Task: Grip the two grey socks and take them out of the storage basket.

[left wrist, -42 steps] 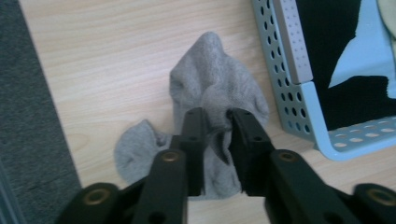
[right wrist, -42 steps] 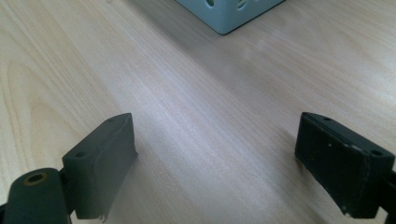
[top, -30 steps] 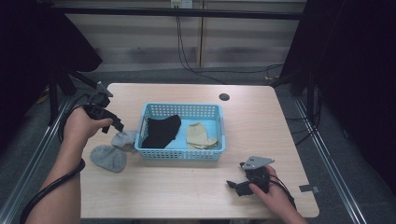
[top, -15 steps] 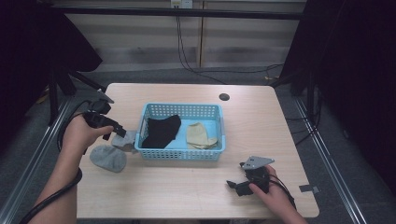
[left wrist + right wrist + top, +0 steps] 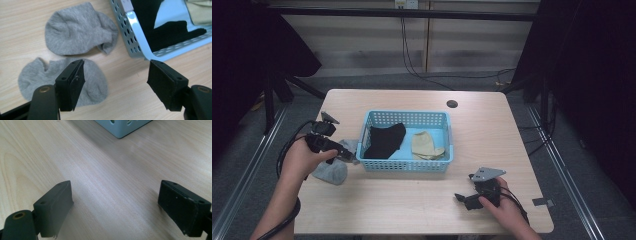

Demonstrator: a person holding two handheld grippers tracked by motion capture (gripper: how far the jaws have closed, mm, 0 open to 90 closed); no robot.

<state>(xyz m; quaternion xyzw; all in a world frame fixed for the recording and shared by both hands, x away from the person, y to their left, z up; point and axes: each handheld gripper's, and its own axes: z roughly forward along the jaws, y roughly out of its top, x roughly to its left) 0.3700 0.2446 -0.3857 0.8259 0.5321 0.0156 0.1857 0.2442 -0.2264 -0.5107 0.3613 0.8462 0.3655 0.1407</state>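
Two grey socks lie on the table left of the light blue basket (image 5: 404,165): one (image 5: 331,172) nearer me, one (image 5: 349,145) against the basket's side. My left gripper (image 5: 346,155) hovers low over them, open; its jaws have just been opening and grip nothing. In the left gripper view the far grey sock (image 5: 80,32) and the near grey sock (image 5: 32,75) lie ahead of the left gripper (image 5: 116,72). Inside the basket are a black sock (image 5: 384,140) and a beige sock (image 5: 426,146). My right gripper (image 5: 463,201) rests open near the front right edge.
The basket's corner (image 5: 122,127) shows ahead of the right gripper (image 5: 115,192), with bare wood between. A round cable hole (image 5: 452,104) sits at the table's back. Dark frames and cables stand around the table (image 5: 492,130).
My left hand has come nearer and lower, bringing its gripper over the grey socks beside the basket. The right hand has stayed put.
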